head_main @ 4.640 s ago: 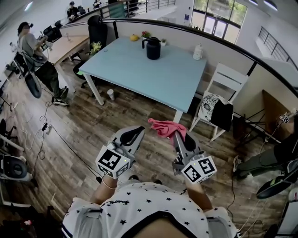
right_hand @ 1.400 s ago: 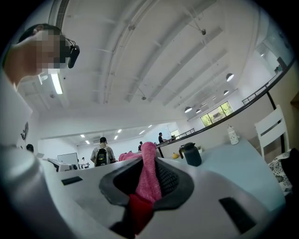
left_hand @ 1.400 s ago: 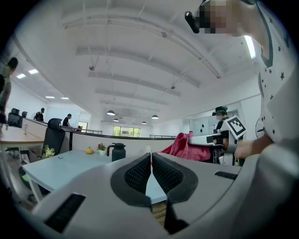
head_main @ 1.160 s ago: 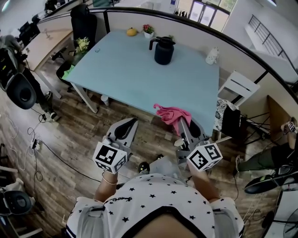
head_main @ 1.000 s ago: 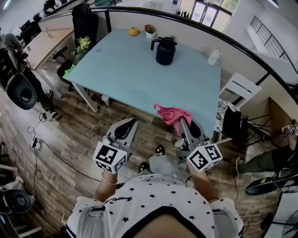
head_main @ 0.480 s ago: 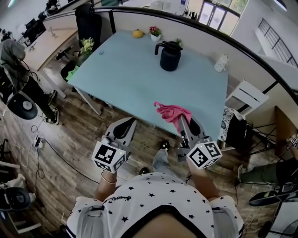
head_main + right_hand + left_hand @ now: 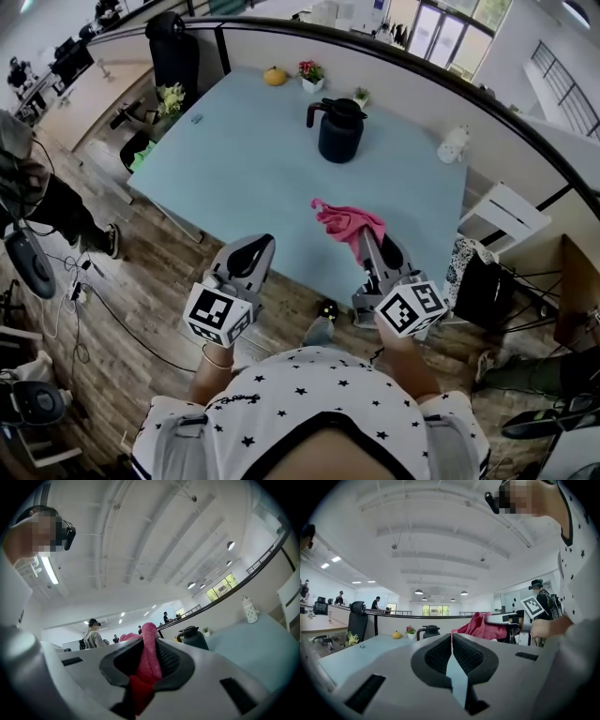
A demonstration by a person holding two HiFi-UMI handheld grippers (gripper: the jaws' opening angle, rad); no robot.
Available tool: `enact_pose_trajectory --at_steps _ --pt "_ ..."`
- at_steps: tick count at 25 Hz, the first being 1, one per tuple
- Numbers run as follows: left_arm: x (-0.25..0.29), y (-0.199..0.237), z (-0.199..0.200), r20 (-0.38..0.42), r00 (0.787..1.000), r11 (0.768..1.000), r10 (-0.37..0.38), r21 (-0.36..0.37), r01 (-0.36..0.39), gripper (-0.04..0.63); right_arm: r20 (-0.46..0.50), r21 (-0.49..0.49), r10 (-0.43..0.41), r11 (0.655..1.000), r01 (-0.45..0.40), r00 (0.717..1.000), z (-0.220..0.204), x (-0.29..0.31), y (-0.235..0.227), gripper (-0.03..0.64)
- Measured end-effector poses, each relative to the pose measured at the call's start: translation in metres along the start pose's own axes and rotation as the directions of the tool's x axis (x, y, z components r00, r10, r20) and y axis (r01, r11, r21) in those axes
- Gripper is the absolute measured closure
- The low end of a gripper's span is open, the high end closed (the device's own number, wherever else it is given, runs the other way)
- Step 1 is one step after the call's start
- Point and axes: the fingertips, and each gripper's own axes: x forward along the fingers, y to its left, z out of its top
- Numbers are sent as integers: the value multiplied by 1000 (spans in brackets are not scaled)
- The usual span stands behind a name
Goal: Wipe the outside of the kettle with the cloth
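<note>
Pink cloth (image 7: 349, 222), crumpled, hung clamped in your right gripper (image 7: 364, 236) over the pale-blue table (image 7: 234, 178); your left gripper (image 7: 255, 244) was closed, empty. Dark kettle (image 7: 339, 134) stood upright on the table's far side.

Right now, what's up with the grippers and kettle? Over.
Right gripper shut on pink cloth. Left gripper shut, empty. Kettle upright across the table, untouched. Nothing between.

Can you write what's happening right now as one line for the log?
right gripper: shut on pink cloth | left gripper: shut, empty | kettle: upright on table, untouched | wiping: not yet started
</note>
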Motion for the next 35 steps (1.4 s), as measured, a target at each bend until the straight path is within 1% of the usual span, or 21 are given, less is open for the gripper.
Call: enact_pose_trajectory --at_steps 5,11,20,25,29,32,35 --pt "31 8 6 -8 1000 1000 12 21 -12 563 0 22 12 1000 -12 1000 7 21 -30 557" --pt "65 15 7 -26 999 999 27 25 -27 563 -4 50 10 999 -10 1000 12 38 -63 557" --pt "116 12 15 -29 1000 999 8 36 -7 563 -4 67 -12 998 12 1000 27 49 -110 557" --pt "127 15 12 -45 999 999 7 38 -6 563 -13 93 -26 995 27 1000 22 56 -125 557" --pt "131 29 9 -54 998 999 15 32 -14 563 -23 97 -41 994 43 999 19 63 -129 557" --pt "142 41 12 -49 999 999 -11 36 13 563 -20 89 -73 993 74 997 20 67 -132 557" --pt "160 51 21 -36 997 996 -69 51 71 563 -2 81 -122 989 122 993 24 72 -134 557"
